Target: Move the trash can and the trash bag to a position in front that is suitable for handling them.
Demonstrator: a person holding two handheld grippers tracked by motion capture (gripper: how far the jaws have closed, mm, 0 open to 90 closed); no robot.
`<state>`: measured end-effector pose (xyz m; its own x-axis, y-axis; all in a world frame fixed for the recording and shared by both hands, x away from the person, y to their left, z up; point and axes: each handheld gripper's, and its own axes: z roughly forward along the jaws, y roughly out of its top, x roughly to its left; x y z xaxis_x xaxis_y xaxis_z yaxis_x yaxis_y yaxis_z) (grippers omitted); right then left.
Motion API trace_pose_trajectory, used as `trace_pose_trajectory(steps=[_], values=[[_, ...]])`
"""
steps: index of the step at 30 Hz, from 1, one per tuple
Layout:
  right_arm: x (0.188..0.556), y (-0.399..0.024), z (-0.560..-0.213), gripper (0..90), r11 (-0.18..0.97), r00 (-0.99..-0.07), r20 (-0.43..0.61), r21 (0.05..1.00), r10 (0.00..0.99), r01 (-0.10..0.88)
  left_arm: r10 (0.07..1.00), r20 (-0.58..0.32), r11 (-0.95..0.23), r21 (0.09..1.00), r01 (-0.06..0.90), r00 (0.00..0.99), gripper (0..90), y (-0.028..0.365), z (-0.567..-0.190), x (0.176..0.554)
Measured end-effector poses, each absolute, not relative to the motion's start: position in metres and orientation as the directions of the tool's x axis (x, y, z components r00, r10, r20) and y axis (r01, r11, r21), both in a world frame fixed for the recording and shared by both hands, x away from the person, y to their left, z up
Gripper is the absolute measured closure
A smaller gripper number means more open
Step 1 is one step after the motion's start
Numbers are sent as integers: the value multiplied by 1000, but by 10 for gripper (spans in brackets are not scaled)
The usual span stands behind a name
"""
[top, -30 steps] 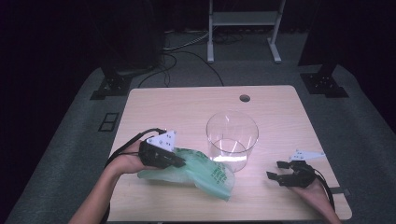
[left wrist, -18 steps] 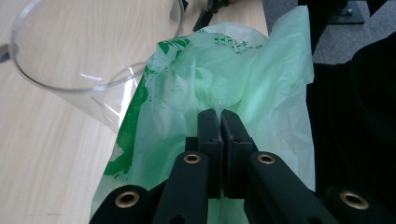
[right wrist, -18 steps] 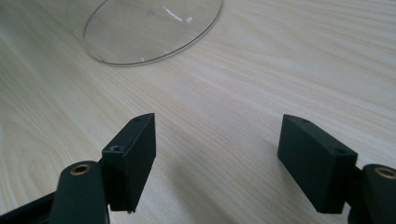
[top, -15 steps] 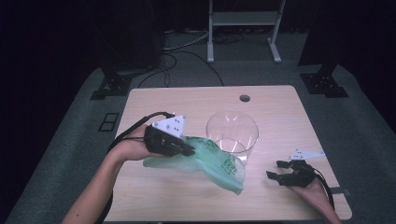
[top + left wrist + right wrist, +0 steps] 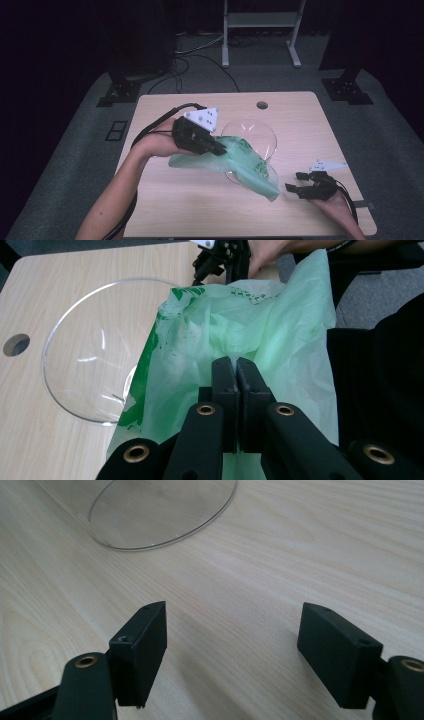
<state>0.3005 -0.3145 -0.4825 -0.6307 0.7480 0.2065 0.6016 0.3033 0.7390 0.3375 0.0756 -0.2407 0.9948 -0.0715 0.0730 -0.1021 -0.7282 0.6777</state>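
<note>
Hanging from the left gripper (image 5: 216, 146), a thin green plastic bag (image 5: 240, 167) is held above the wooden surface (image 5: 300, 125), draping down across the near side of a clear glass bowl (image 5: 255, 137). The left gripper view shows its two black jaws pressed together on a gathered fold of the bag (image 5: 260, 335), with the bowl (image 5: 90, 350) just beside the film on the light surface (image 5: 45, 295). The right gripper (image 5: 299, 183) lies near the surface's right front corner, apart from the bag's low tip; its jaws stand wide apart with nothing between them, over bare wood (image 5: 280, 555), the bowl's base (image 5: 160, 510) ahead.
</note>
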Motion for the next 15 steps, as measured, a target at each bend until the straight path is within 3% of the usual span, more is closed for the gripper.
trace_pose_trajectory(steps=[15], values=[[301, -317, -478, 273, 289, -632, 207, 755, 746, 589, -101, 88, -702, 700, -133, 991, 879, 29, -213, 360]])
